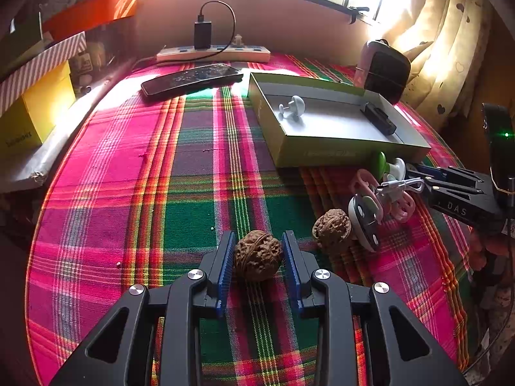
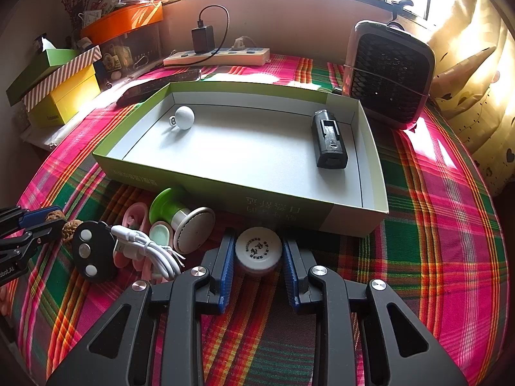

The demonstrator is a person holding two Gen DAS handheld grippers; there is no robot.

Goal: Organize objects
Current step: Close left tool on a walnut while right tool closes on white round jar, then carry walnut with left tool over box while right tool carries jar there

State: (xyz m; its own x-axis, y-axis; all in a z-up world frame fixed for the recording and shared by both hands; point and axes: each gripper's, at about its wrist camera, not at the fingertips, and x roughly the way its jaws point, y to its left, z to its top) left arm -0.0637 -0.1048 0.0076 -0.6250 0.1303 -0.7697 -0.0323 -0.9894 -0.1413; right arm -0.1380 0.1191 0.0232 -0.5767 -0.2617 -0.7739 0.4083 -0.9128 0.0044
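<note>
My left gripper is shut on a brown walnut at the plaid tablecloth. A second walnut lies just to its right. My right gripper is shut on a small white round jar with a printed lid, just in front of the green box. The box holds a white knob and a black device. The right gripper also shows in the left wrist view, and the left gripper shows in the right wrist view.
A pile lies left of the jar: a green and white cup, a white cable, a black disc, pink pieces. A phone, a power strip, a small fan and stacked boxes stand further back.
</note>
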